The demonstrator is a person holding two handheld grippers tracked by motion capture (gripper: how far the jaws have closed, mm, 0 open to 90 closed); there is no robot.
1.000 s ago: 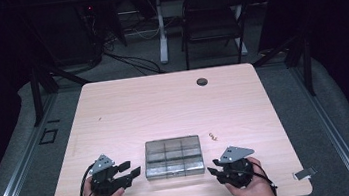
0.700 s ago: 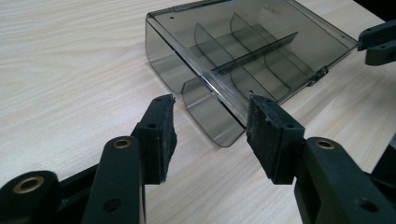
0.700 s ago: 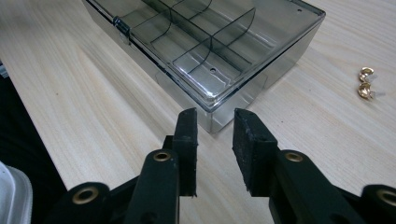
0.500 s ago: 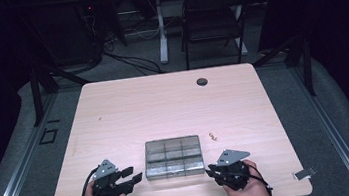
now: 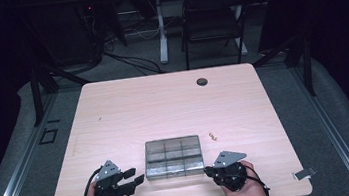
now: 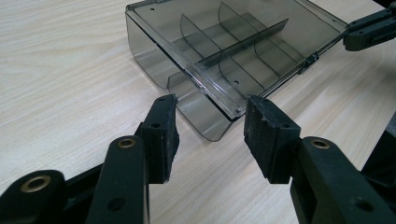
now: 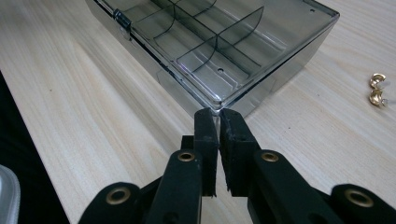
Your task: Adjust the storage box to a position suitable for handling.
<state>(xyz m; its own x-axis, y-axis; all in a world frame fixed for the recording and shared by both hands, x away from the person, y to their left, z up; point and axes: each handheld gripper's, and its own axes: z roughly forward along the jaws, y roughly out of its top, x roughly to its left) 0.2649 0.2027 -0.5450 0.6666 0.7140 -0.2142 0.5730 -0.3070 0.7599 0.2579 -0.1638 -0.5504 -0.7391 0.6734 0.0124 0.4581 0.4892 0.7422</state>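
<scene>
left gripper point(image 6: 210, 135): jaws wide apart, empty, aimed at near corner of box
right gripper point(image 7: 218, 126): jaws nearly closed, gripping nothing, tips at other near corner
box point(image 5: 173, 157): clear, divided, lid closed, between both grippers near table point(image 5: 164, 109) front edge
gold bits point(image 7: 377, 91): just beside box

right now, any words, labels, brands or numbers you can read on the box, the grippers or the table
None can be read.
Clear divided box: plain smoky plastic, no label or print.
Left gripper and right gripper: black jaws with brass rivets, no marking.
Table: bare wood grain; the dark round thing near its far edge is too small to show any text.
</scene>
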